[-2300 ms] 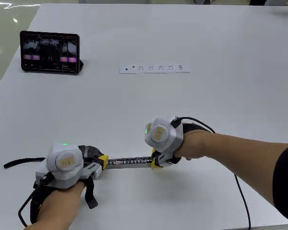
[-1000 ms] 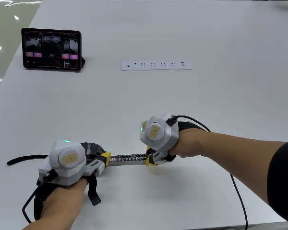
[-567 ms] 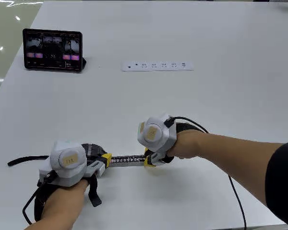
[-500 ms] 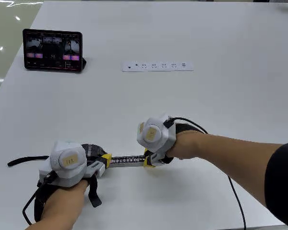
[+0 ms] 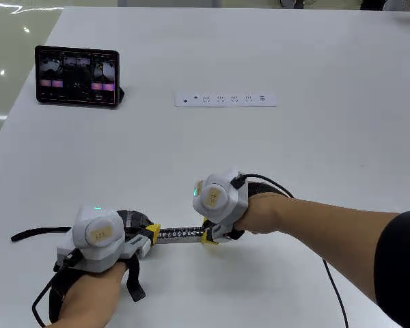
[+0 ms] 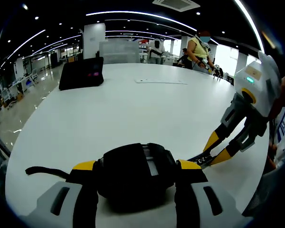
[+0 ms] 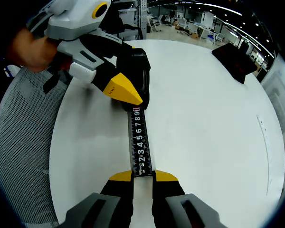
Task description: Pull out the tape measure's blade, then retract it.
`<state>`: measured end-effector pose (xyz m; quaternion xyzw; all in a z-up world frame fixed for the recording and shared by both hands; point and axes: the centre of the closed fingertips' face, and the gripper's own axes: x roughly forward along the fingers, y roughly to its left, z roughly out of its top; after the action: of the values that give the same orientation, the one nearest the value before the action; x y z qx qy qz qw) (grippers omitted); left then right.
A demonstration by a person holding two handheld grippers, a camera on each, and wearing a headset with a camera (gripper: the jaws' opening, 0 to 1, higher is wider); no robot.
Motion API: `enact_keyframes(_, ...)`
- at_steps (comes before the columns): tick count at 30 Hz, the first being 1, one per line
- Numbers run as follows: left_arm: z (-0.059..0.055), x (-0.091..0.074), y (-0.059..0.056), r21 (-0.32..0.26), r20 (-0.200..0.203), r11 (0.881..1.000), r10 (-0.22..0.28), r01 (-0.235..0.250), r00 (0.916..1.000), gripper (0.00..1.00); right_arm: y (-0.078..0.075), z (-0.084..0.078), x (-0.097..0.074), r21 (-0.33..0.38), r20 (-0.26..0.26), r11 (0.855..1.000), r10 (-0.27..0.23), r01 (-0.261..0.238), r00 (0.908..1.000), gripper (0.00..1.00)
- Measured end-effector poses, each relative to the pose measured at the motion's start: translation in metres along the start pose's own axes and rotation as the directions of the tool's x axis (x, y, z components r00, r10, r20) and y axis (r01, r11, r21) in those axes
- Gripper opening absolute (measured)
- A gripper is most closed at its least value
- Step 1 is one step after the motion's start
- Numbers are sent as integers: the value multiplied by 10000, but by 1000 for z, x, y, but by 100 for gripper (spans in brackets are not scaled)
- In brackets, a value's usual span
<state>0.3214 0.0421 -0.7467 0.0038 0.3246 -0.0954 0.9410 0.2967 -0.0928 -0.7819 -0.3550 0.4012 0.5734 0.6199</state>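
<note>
Head view: both claws sit low on the white surface [image 5: 314,137], near its front edge. The left claw [image 5: 142,232] is clamped round the black rounded tape measure case [image 5: 133,220]. The right claw [image 5: 206,237] sits just to its right, and a short run of narrow numbered blade [image 5: 180,234] stretches between the two.

Left gripper view: the yellow-tipped jaws press against both sides of the case, which rests on the surface squarely between them. A thin black strap [image 6: 38,169] trails off from the case across the surface. The other claw comes in from the right, its yellow tips pinched on the far end of the blade.

Right gripper view: the jaws are nearly together, with just a slim gap, and the blade's end is caught in that gap. Numerals one to nine read along the blade towards the case, so only a short length is out. The blade lies flat on the surface, running straight from the case mouth to the right claw.

Far back, a dark tablet with a lit screen [image 5: 77,75] is propped up at the left. A long white power strip [image 5: 225,100] lies flat near the middle. Both are well apart from the claws.
</note>
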Motion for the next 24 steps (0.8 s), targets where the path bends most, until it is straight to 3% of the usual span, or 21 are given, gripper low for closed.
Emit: enact_keyframes(24,0,1,0,56,-70,10000,-62,62,10000,61,0,13,5,117,214,9999,29,-32,9998,10)
